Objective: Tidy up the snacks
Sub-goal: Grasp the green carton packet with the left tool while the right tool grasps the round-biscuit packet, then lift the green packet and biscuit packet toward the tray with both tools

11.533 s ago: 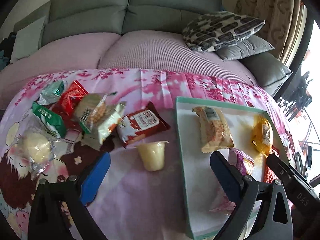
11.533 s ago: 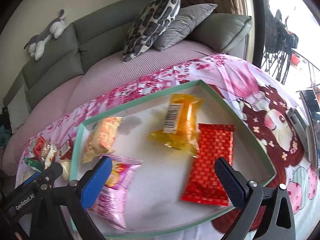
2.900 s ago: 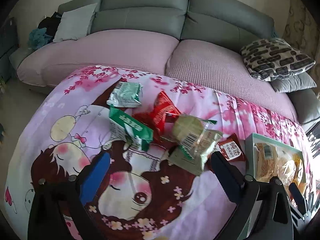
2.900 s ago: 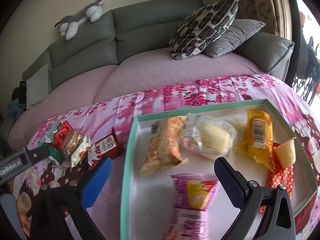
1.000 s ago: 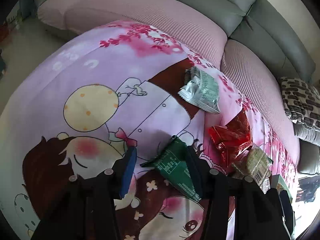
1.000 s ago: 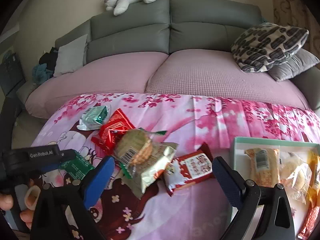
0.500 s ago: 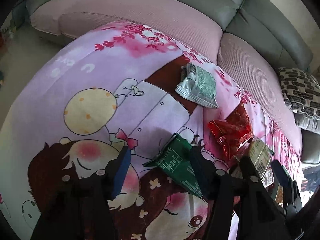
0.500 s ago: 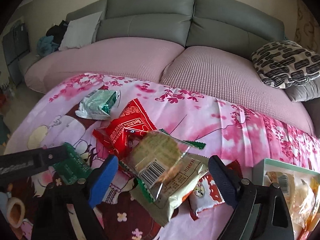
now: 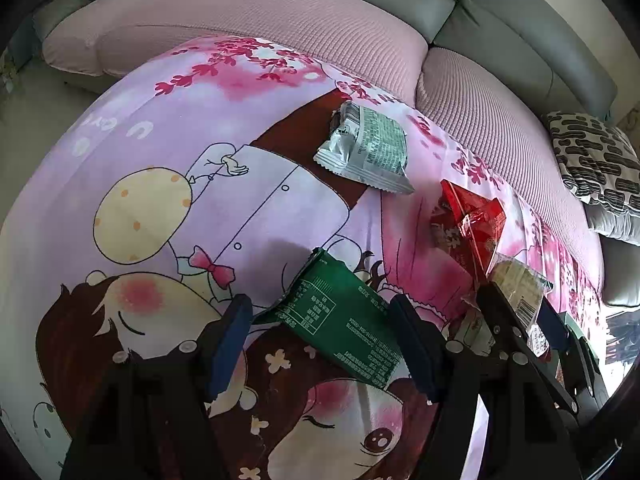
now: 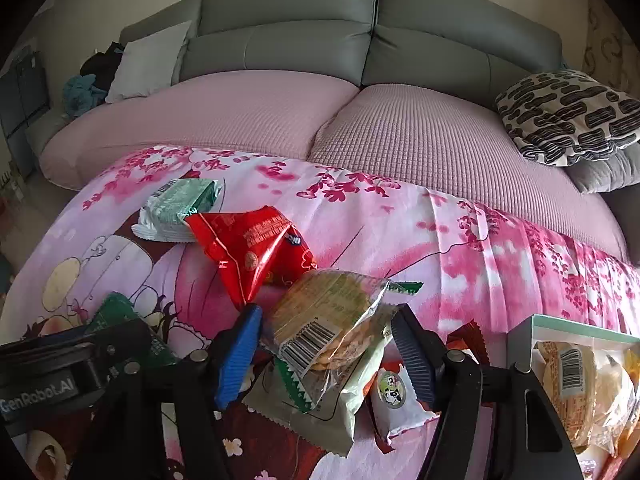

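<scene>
A dark green packet (image 9: pixel 340 320) lies on the cartoon-print cloth between the fingers of my left gripper (image 9: pixel 322 340). Its jaws are opening and the pads stand just off the packet's edges. My right gripper (image 10: pixel 328 354) straddles a clear-wrapped cracker packet (image 10: pixel 324 320) on top of the snack pile. Its jaws are closing, with the wrapper's film brushing the right pad and a slim gap at the blue left pad. A red packet (image 10: pixel 252 252) and a silver-green packet (image 10: pixel 176 204) lie further back.
A pale green packet (image 10: pixel 320 420) and a red-and-white packet (image 10: pixel 394 396) lie under the cracker packet. The teal-rimmed tray (image 10: pixel 580 326) at the right holds several snacks. Behind the cloth are the pink sofa seat (image 10: pixel 280 120) and a patterned cushion (image 10: pixel 568 112).
The left jaws have widened away from the dark green packet. The right gripper has come down over the pile and its jaws have narrowed around the cracker packet.
</scene>
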`<state>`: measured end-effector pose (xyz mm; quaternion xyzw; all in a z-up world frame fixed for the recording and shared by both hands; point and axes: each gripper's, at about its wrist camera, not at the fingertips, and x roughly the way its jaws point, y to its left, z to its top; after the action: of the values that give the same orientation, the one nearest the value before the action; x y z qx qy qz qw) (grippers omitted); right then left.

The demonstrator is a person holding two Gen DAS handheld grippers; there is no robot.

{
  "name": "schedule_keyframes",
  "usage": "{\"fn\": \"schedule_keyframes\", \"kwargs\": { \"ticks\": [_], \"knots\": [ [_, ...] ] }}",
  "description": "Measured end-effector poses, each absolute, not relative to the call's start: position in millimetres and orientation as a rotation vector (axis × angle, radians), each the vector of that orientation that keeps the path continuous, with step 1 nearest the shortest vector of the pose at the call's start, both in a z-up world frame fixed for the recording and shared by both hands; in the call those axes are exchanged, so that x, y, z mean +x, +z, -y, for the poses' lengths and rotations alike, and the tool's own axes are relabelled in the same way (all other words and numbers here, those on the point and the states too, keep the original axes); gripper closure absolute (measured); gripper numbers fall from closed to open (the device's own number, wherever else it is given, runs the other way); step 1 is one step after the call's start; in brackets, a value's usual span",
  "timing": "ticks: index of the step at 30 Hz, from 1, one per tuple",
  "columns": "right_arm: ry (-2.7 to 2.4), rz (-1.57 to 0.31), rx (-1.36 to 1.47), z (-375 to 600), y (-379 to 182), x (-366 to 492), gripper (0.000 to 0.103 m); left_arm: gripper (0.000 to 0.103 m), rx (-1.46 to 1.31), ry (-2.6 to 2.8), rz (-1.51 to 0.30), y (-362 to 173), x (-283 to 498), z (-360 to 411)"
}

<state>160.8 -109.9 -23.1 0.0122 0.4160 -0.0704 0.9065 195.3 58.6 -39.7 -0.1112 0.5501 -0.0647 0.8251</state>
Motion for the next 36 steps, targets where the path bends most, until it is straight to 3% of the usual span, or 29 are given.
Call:
{"fn": "schedule_keyframes", "kwargs": {
  "ticks": [8, 14, 25, 27, 36],
  "knots": [
    [-0.158, -0.852, 0.046, 115, -20, 148, 0.037, 0.031, -0.224, -0.148, -1.16, -44, 196, -52],
    [-0.168, -0.844, 0.066, 120, -15, 136, 0.037, 0.041, -0.231, -0.167, -1.145, -43, 194, -48],
    [-0.162, -0.842, 0.089, 122, -12, 122, 0.041, 0.068, -0.302, -0.209, -1.087, -30, 193, -55],
    [-0.16, -0.84, 0.104, 123, -11, 118, 0.045, 0.07, -0.319, -0.227, -1.077, -27, 193, -55],
    [-0.173, -0.823, 0.135, 131, -3, 103, 0.047, 0.078, -0.348, -0.287, -1.048, -14, 189, -51]
  ]
}}
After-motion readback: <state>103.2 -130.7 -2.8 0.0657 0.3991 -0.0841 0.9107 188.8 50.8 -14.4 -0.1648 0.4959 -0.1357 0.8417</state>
